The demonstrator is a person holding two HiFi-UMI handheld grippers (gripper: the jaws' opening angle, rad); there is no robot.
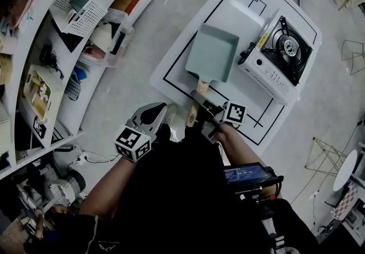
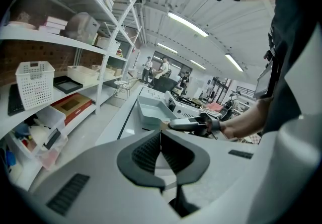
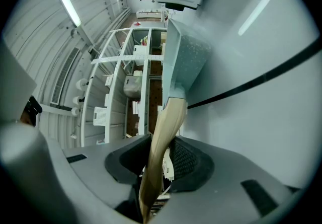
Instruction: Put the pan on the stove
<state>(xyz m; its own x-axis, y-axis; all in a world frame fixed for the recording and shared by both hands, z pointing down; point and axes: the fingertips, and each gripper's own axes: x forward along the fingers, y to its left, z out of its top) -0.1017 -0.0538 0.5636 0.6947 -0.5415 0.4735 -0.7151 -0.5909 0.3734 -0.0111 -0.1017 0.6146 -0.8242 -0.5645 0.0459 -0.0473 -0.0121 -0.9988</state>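
A: Grasp stage: right gripper (image 1: pixel 201 100) clamps the handle (image 3: pixel 163 127); pan (image 1: pixel 212 53) lies on the table (image 1: pixel 171 79), stove (image 1: pixel 278 56) at its three o'clock
B: Left gripper (image 2: pixel 160 140) closed, empty. Next, likely: lift, carry it over level

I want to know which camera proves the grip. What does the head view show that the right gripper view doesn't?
Only the head view: the burner from above and the left gripper. Only the right gripper view: the right gripper clamped on the wooden handle, seen close. Both: the pan, the stove and the white table.
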